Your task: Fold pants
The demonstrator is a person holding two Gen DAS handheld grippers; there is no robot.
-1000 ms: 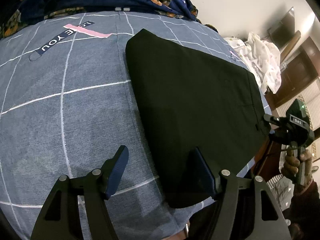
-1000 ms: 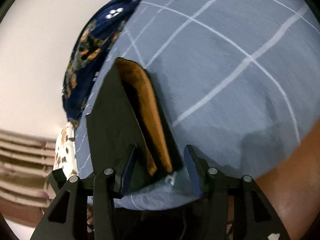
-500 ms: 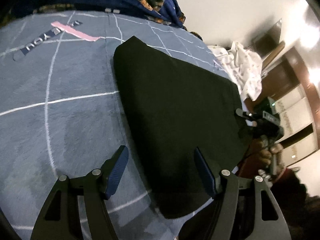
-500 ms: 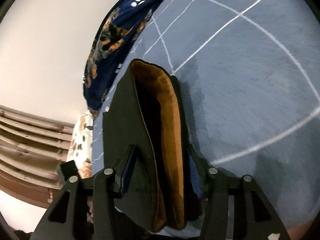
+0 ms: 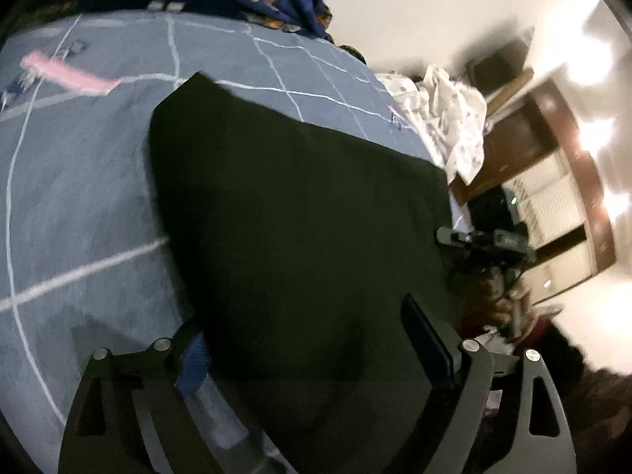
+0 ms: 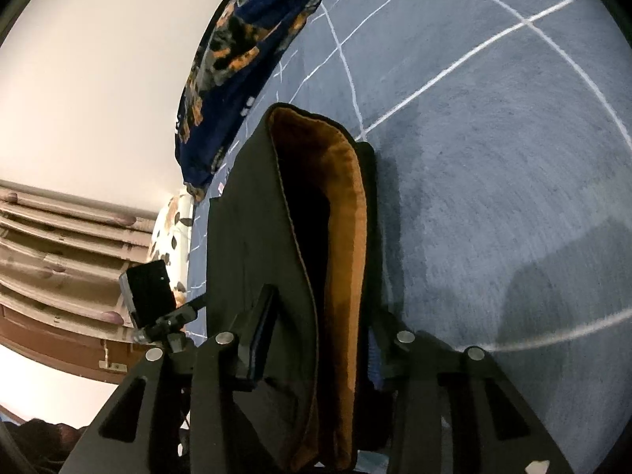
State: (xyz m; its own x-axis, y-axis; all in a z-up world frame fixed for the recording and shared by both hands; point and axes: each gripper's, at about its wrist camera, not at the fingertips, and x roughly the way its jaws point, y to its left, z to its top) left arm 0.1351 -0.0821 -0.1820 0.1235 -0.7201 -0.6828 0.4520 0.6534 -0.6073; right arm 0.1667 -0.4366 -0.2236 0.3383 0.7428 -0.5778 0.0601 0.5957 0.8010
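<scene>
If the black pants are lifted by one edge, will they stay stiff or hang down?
The black pants probably hang limp: in the right wrist view their layers curve loosely, showing the brown lining. They likely drag on the fuzzy blue bedsheet rather than slide.

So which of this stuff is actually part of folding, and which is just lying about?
In use:
- black pants
- left gripper, fingers opening around the pants' edge
- right gripper, fingers closing on the pants

Lying about:
- floral blanket
- spotted white cloth
- grey bedsheet
</scene>
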